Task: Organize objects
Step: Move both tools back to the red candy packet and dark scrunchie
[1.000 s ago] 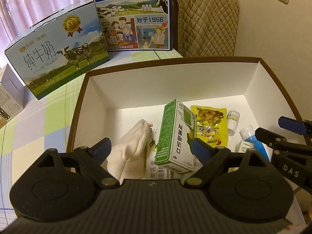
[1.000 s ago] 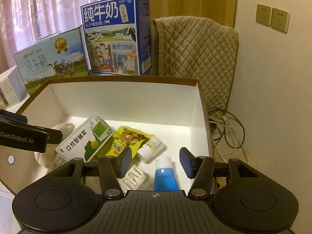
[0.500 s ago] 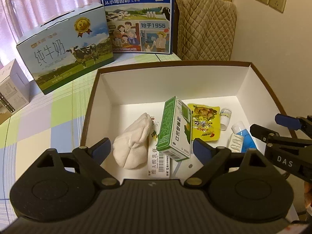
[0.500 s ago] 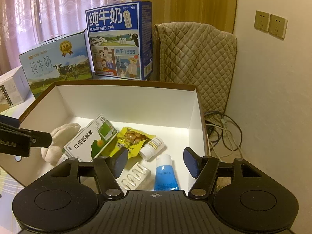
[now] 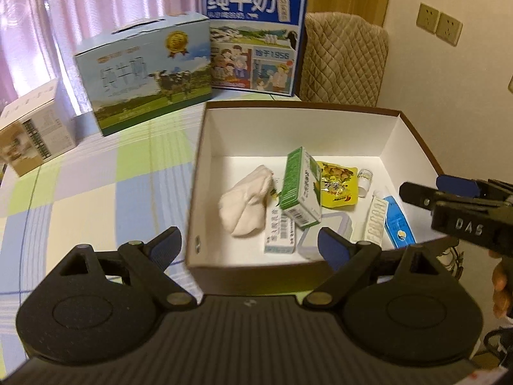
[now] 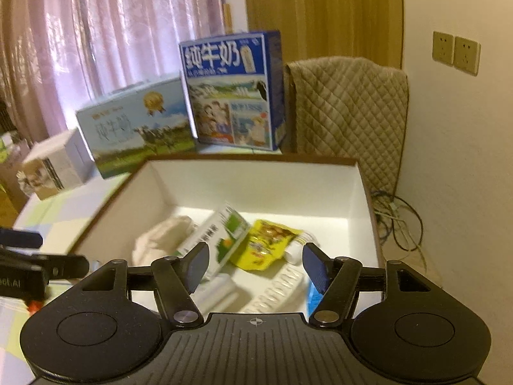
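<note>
Both claws hanging open and empty at the near side of the sorting box.

The left claw [image 5: 249, 250] is hovering with its jaws spread wide, holding and touching nothing, its fingers straddling the near left corner of the brown-rimmed white box [image 5: 288, 118] standing on the checked bench [image 5: 96, 192]. Inside, going left to right, a white cloth bundle [image 5: 245, 203] is lying beside a green medicine carton [image 5: 299, 189] that is leaning with its long axis running away from the claws, then a yellow snack pouch [image 5: 336, 186], a small white bottle [image 5: 365, 181] on its side, a blister strip [image 5: 375, 221] and a blue tube [image 5: 397, 224], both lying lengthwise front to back. The right claw [image 6: 255, 268] is hanging equally wide and empty above the box's near edge, with the pouch just beyond its fingers.
</note>
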`<state>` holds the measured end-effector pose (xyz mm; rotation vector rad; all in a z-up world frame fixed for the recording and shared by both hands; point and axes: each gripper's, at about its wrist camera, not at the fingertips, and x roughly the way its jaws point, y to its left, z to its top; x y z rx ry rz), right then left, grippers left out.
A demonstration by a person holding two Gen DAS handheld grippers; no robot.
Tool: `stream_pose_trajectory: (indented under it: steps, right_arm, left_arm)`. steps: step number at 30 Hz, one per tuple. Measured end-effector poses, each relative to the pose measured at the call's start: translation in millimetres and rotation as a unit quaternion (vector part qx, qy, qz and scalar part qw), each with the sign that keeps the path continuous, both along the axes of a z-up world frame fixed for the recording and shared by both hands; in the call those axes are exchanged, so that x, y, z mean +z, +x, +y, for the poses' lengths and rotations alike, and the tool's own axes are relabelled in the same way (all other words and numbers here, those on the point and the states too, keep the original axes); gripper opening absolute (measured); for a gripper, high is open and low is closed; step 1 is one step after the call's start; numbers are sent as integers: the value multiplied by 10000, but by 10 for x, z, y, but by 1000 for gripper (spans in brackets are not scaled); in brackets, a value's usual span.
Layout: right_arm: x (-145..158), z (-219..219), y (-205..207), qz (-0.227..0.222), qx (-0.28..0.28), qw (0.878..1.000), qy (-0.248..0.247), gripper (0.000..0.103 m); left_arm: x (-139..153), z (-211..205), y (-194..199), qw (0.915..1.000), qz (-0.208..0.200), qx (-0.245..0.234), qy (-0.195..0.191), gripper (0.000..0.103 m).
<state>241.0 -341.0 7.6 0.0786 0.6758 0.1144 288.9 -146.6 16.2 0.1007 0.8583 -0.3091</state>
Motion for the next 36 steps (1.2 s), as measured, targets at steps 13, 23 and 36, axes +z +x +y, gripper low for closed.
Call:
stream_pose_trajectory:
  steps: [13, 23, 36]
  right_arm:
    - [103, 393, -505, -132, 355, 9985, 406, 66]
    - [-117, 756, -717, 129, 878, 9955, 336, 68]
    - [-494, 1040, -755, 605, 1381, 9875, 465, 69]
  left_arm:
    - [186, 709, -599, 9979, -225, 464, -383, 94]
    - [-93, 1113, -969, 9956, -67, 865, -359, 94]
    - [-414, 1511, -1149, 9896, 193, 1364, -407, 94]
